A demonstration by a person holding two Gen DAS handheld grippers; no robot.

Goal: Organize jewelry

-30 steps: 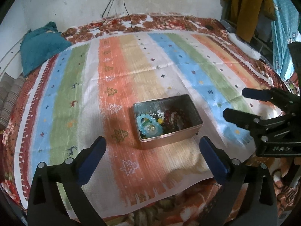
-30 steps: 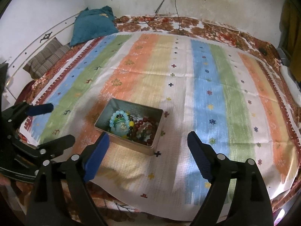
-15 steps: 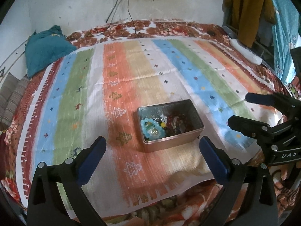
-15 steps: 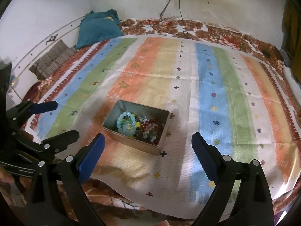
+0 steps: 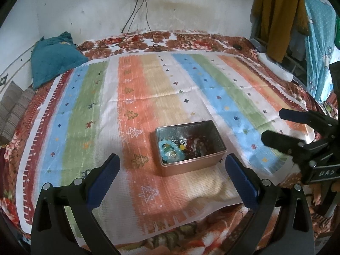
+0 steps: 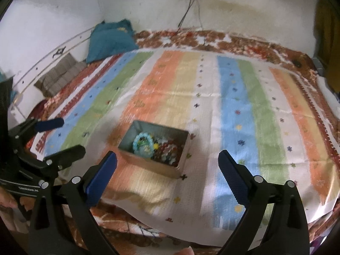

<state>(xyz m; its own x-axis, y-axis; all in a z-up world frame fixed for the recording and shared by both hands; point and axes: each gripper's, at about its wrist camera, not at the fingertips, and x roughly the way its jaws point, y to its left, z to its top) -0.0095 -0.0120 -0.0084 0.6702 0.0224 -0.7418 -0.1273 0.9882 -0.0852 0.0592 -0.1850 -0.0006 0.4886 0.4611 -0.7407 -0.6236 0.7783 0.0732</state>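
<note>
Tin (image 5: 192, 161), ahead between left gripper (image 5: 172, 173) jaws, empty and spread; right gripper (image 6: 167, 171) just widened, empty. Beaded bracelets (image 5: 170, 150): light, slippery, probably tangled; pinch a loop's edge.

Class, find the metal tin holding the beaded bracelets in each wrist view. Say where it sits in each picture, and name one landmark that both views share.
Left wrist view: the metal tin sits just right of centre, on the orange and cream stripes.
Right wrist view: the metal tin sits left of centre, lower middle, one corner towards the camera.
Shared landmark: the teal pillow by the wall, upper left in both.
</note>
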